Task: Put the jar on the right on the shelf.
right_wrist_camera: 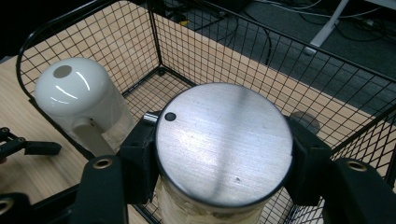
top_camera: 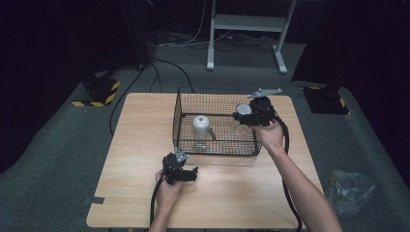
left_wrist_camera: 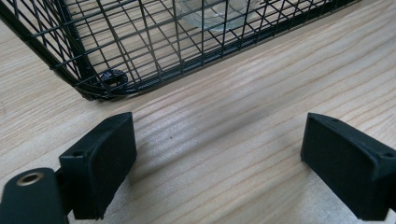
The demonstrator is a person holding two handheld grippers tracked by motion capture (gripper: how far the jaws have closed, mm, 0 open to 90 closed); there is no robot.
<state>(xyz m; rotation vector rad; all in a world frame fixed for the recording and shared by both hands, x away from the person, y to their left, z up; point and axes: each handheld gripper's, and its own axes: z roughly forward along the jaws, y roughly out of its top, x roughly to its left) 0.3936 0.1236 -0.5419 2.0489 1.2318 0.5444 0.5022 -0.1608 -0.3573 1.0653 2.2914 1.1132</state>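
A black wire basket (top_camera: pixel 217 147) stands mid-table. Inside its left part is a clear container with a white domed lid (top_camera: pixel 200 125) (right_wrist_camera: pixel 77 95). My right gripper (top_camera: pixel 243 116) (right_wrist_camera: pixel 224 156) is shut on a glass jar with a round brushed-metal lid (top_camera: pixel 243 109) (right_wrist_camera: pixel 224 140), held at the basket's right end with the lid near rim height. The jar's base is hidden. My left gripper (top_camera: pixel 189 174) (left_wrist_camera: pixel 219 140) rests low over the bare wood in front of the basket, jaws wide open with nothing between them. The basket's near corner (left_wrist_camera: pixel 100 86) lies just ahead of it.
The wooden table (top_camera: pixel 125 193) has bare wood left of and in front of the basket. Beyond it are grey carpet, a white desk frame (top_camera: pixel 246 29), floor cables and yellow-black striped blocks (top_camera: pixel 99 92). A clear plastic bag (top_camera: pixel 350 191) lies on the floor at the right.
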